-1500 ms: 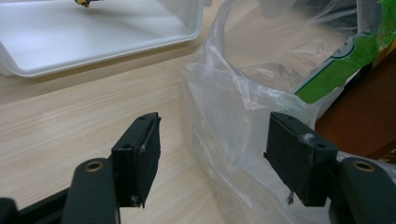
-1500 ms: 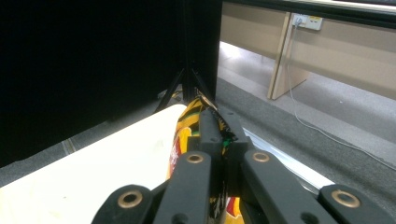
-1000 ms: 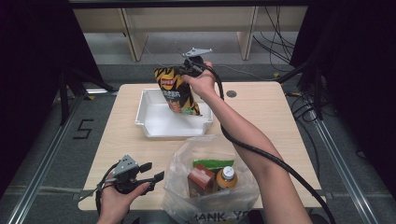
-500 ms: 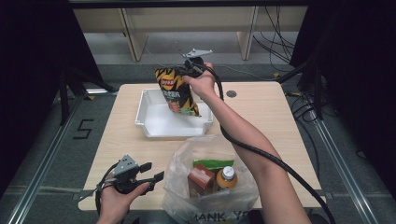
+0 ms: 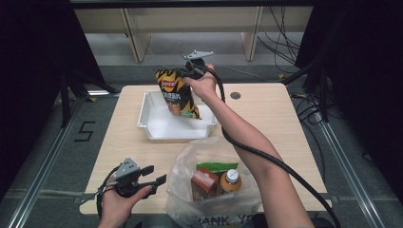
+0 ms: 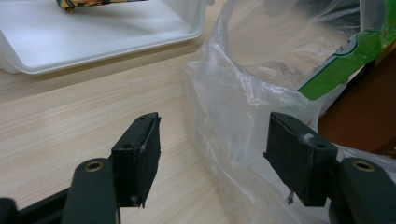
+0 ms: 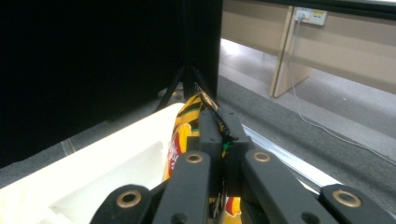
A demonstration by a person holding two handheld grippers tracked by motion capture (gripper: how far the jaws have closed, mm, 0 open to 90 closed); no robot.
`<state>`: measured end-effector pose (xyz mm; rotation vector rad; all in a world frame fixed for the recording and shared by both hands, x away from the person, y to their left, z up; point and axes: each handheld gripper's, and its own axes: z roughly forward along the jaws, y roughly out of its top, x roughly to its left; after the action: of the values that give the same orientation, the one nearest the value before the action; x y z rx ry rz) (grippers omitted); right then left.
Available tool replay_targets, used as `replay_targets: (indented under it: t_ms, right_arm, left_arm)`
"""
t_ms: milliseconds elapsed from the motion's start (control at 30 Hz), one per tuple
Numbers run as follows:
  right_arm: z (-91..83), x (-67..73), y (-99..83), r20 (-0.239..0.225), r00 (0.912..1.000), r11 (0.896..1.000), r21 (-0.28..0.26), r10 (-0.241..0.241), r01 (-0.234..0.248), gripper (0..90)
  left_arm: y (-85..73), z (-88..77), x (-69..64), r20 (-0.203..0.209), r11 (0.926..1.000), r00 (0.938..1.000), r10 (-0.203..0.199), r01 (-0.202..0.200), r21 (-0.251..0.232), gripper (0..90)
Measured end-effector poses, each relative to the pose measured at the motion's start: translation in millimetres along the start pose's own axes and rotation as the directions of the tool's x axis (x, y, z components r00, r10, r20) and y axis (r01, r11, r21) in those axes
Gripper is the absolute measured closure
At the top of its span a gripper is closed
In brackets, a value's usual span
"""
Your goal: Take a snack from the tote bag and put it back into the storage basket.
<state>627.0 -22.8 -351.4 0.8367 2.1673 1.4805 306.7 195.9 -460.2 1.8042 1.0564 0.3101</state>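
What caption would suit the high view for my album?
Right claw holds a chip bag over the white tray; left claw waits open beside the plastic bag.

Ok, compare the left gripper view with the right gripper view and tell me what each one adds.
Left gripper view: the left gripper with its jaws apart, at the edge of the clear plastic bag on the wooden table.
Right gripper view: the right gripper shut on the top of the chip bag, with floor and furniture behind.
Both: the white tray and the chip bag.
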Motion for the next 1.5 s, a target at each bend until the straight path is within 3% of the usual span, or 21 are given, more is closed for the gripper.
replay_targets:
  t_ms: [100, 133, 167, 233, 400, 467, 500, 533, 600, 633, 800, 933, 967, 1000, 1033, 1100, 1233, 1267, 1500]
  right_arm:
    - [-0.6, -2.2, -1.5, 0.009, 0.9998, 1.000, 0.000, 0.019, -0.019, 89.8]
    - [-0.9, -6.1, -2.1, 0.015, 0.9997, 1.000, -0.008, -0.017, 0.017, 89.5]
    - [-1.4, -7.7, -1.9, 0.015, 0.9996, 1.000, -0.001, -0.024, 0.024, 89.2]
    - [-3.2, -7.7, -3.0, 0.026, 0.9996, 1.000, 0.009, 0.005, -0.006, 88.6]
    - [-4.4, -11.0, -5.9, 0.045, 0.9990, 1.000, 0.014, -0.005, 0.005, 87.1]
    - [-5.5, -11.7, -7.6, 0.035, 0.9994, 0.999, 0.042, 0.001, -0.003, 86.2]
    - [-5.4, -13.6, -8.5, 0.037, 0.9991, 0.999, 0.043, -0.020, 0.018, 86.1]
    - [-5.6, -12.9, -8.9, 0.043, 0.9991, 0.999, 0.049, -0.001, -0.001, 86.3]
    - [-4.8, -14.9, -11.3, 0.049, 0.9987, 0.999, 0.044, -0.018, 0.016, 86.0]
    - [-5.1, -15.7, -12.9, 0.051, 0.9987, 0.998, 0.055, 0.003, -0.005, 85.3]
    - [-7.8, -22.4, -15.8, 0.075, 0.9972, 0.997, 0.072, -0.005, -0.001, 83.1]
    - [-10.0, -26.1, -17.5, 0.099, 0.9950, 0.996, 0.092, 0.007, -0.017, 72.7]
    - [-10.9, -24.7, -17.8, 0.106, 0.9940, 0.995, 0.096, 0.026, -0.036, 63.5]
    - [-10.9, -24.7, -17.8, 0.106, 0.9940, 0.995, 0.096, 0.026, -0.036, 63.5]
    - [-14.0, -23.5, -18.1, 0.105, 0.9938, 0.993, 0.109, 0.037, -0.049, 55.0]
    - [-18.3, -21.8, -19.0, 0.117, 0.9914, 0.991, 0.111, 0.059, -0.072, 48.9]
    - [-26.5, -21.0, -20.2, 0.121, 0.9900, 0.990, 0.109, 0.072, -0.086, 44.2]
    - [-30.0, -20.4, -20.7, 0.123, 0.9891, 0.990, 0.101, 0.081, -0.094, 43.0]
    - [-60.4, -18.9, -24.6, 0.105, 0.9915, 0.994, 0.067, 0.077, -0.084, 41.3]
  left_arm:
    - [-0.2, -0.1, -0.4, -0.003, 0.9999, 0.9999, -0.010, 0.010, -0.002, 34.8]
    - [0.0, -0.3, 0.0, 0.000, 1.0000, 1.0000, -0.002, 0.002, -0.001, 34.8]
    - [-0.2, 0.0, -0.2, 0.000, 0.9999, 0.9999, -0.012, 0.012, 0.000, 34.8]
    - [0.0, 0.0, -0.1, 0.001, 1.0000, 1.0000, 0.002, -0.002, 0.001, 34.8]
    - [-0.4, 0.7, -0.8, 0.001, 0.9999, 0.9999, -0.010, 0.010, 0.001, 34.7]
    - [-0.6, 0.7, -1.1, -0.003, 0.9999, 0.9999, -0.014, 0.014, 0.002, 34.7]
    - [-0.6, 0.7, -1.1, -0.003, 0.9999, 0.9999, -0.014, 0.014, 0.002, 34.7]
    - [-0.6, 0.7, -1.1, -0.003, 0.9999, 0.9999, -0.013, 0.013, 0.002, 34.7]
    - [-0.5, 0.7, -0.7, 0.001, 0.9999, 0.9999, -0.011, 0.011, 0.001, 34.7]
    - [-0.6, 0.3, -0.6, -0.003, 0.9999, 0.9999, -0.011, 0.011, 0.005, 34.8]
    - [-0.7, 0.4, -0.6, -0.003, 0.9999, 0.9999, -0.010, 0.010, 0.007, 34.8]
    - [-0.6, 0.3, -0.7, -0.006, 0.9999, 0.9999, -0.013, 0.013, 0.004, 34.7]
    - [-0.7, 0.4, 0.1, -0.005, 0.9999, 0.9999, -0.012, 0.012, 0.003, 34.8]
    - [-0.7, 0.4, 0.1, -0.005, 0.9999, 0.9999, -0.012, 0.012, 0.003, 34.8]
    - [-0.8, 0.4, 0.2, -0.007, 0.9999, 0.9999, -0.015, 0.015, 0.003, 34.9]
    - [-0.5, 0.1, 0.7, -0.010, 0.9998, 0.9997, -0.020, 0.020, -0.005, 35.0]
    - [1.0, -1.2, 1.8, -0.009, 0.9999, 0.9999, -0.006, 0.006, -0.016, 35.1]
    - [0.9, -1.3, 1.1, -0.014, 0.9995, 0.9996, -0.024, 0.024, -0.021, 35.1]
    - [6.6, -6.0, 6.6, -0.029, 0.9976, 0.9992, -0.029, 0.027, -0.063, 38.8]
